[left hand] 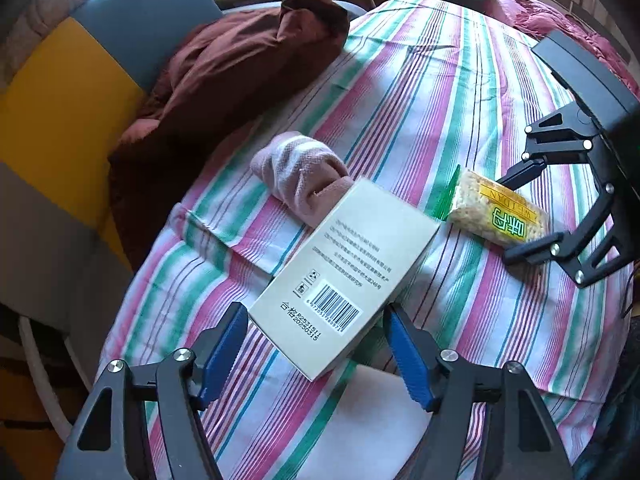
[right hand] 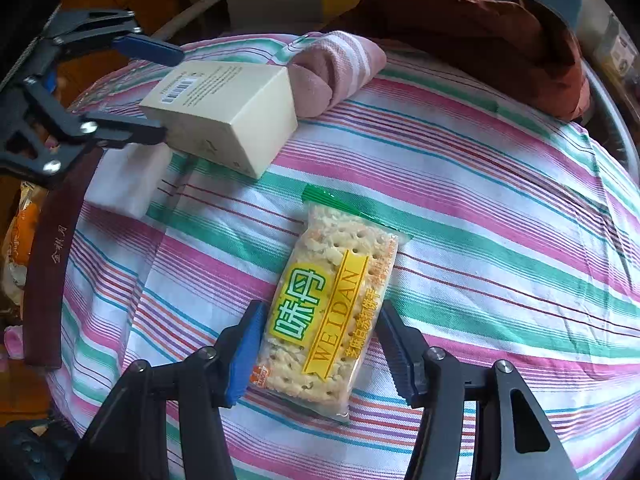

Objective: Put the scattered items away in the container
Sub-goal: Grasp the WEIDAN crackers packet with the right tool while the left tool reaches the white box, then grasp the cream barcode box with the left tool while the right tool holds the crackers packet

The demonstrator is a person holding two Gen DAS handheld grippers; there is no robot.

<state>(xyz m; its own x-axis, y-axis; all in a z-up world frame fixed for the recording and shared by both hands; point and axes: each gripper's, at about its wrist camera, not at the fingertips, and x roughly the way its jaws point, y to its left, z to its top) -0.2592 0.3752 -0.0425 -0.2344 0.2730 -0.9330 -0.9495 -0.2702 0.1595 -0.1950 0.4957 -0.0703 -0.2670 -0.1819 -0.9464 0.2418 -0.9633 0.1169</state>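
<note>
A beige box (left hand: 340,276) with a barcode lies on the striped cloth, its near end between the open fingers of my left gripper (left hand: 316,352); the pads do not press it. It also shows in the right wrist view (right hand: 224,112). A cracker packet (right hand: 332,312) with a yellow label lies between the open fingers of my right gripper (right hand: 320,348); contact is unclear. In the left wrist view the packet (left hand: 496,212) sits inside the right gripper (left hand: 516,216). A rolled pink sock (left hand: 304,176) rests against the box's far end.
A maroon garment (left hand: 224,80) lies at the cloth's far edge by a teal and yellow chair (left hand: 80,80). A white block (right hand: 132,180) lies under the box's near end. A dark brown band with writing (right hand: 52,264) curves along the left edge.
</note>
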